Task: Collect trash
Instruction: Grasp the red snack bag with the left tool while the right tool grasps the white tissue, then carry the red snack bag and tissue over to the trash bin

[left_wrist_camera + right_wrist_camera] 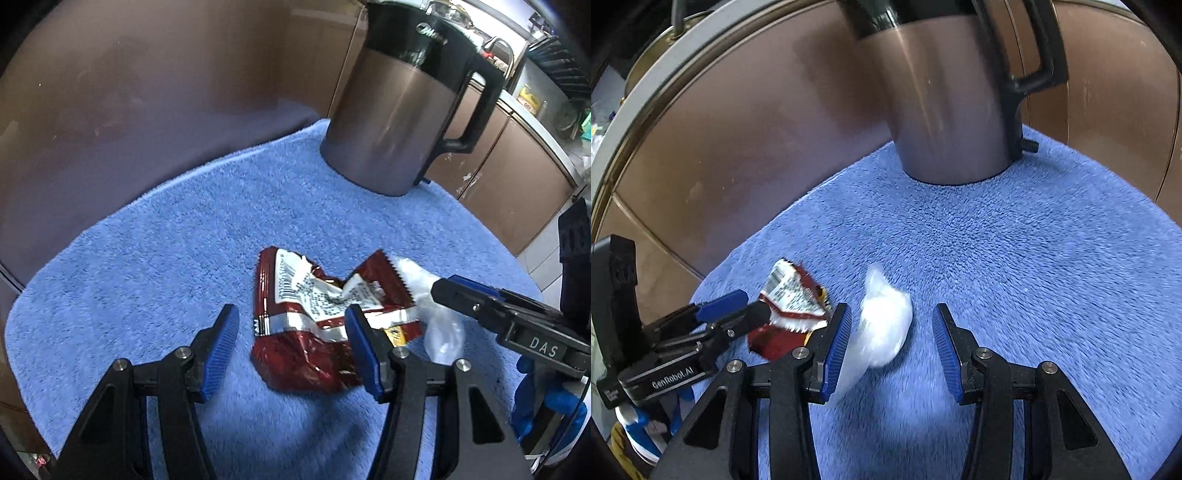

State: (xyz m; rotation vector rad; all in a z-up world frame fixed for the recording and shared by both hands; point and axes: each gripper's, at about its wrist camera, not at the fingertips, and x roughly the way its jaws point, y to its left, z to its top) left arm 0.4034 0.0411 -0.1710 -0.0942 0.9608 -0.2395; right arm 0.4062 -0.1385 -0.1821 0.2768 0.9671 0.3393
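While both grippers hung over the blue towel [155,258], the left gripper [291,345] stood with its fingers parted and nothing pinched between them. A crumpled red snack wrapper [314,314] lay flat on the towel, partly between those fingers and partly ahead of them; the right-hand blue pad [364,350] overlapped its near corner, though contact could not be judged. The right gripper [890,347] was likewise released, its fingers apart. A wad of clear plastic film [882,325] lay on the towel between its fingertips, close against the left-hand pad [836,350] and well apart from the other. Wrapper and film lay just beside each other. Beyond both sets of fingertips a metal kettle [399,110] stood upright on the towel's far edge.
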